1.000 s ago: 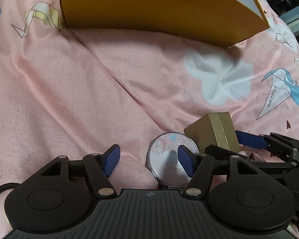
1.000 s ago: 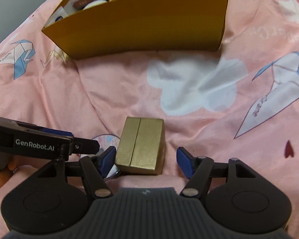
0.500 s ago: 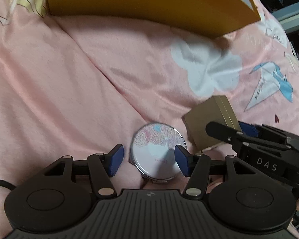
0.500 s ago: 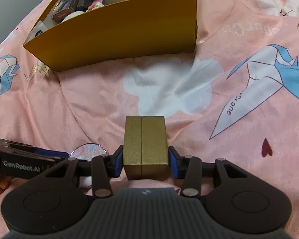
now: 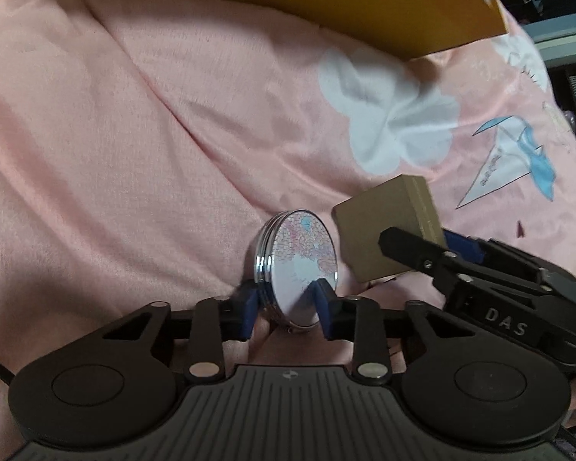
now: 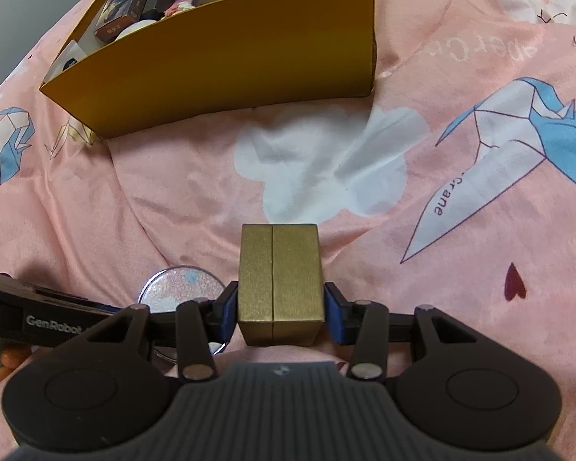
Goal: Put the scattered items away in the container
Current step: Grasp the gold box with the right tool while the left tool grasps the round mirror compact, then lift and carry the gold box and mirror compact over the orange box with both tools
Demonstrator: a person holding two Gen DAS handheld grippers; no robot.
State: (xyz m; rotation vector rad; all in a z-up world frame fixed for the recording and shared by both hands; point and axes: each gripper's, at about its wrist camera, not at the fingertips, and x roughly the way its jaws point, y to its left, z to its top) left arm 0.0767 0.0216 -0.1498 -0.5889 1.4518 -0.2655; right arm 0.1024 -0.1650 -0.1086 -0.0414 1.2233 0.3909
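A pink bedspread (image 6: pixel 172 199) printed with white clouds and paper cranes is seen in both wrist views, and two small items near its front edge are each held by a gripper. In the left wrist view, a round compact mirror (image 5: pixel 301 265) with a pastel floral lid is tipped up on its edge between the blue pads of the left gripper (image 5: pixel 288 307); its jaws have just been closing, and the pads are now pressed against the two flat faces of the mirror, so it is gripped. Just to its right a gold box (image 5: pixel 388 226) is seen, with the right gripper's black finger laid across its lower corner. In the right wrist view, the same gold box (image 6: pixel 280 280), divided by a seam down its top, is clamped between the blue pads of the right gripper (image 6: pixel 280 315), one pad touching each side. The compact mirror (image 6: pixel 182 288) is partly visible just left of the box, behind the left gripper's arm, which is marked with white lettering. Farther back on the bedspread, well apart from both items, an open yellow cardboard container (image 6: pixel 230 61) is placed; inside it a dark printed box (image 6: pixel 124 5) and several other small things are stored, too small to be identified.
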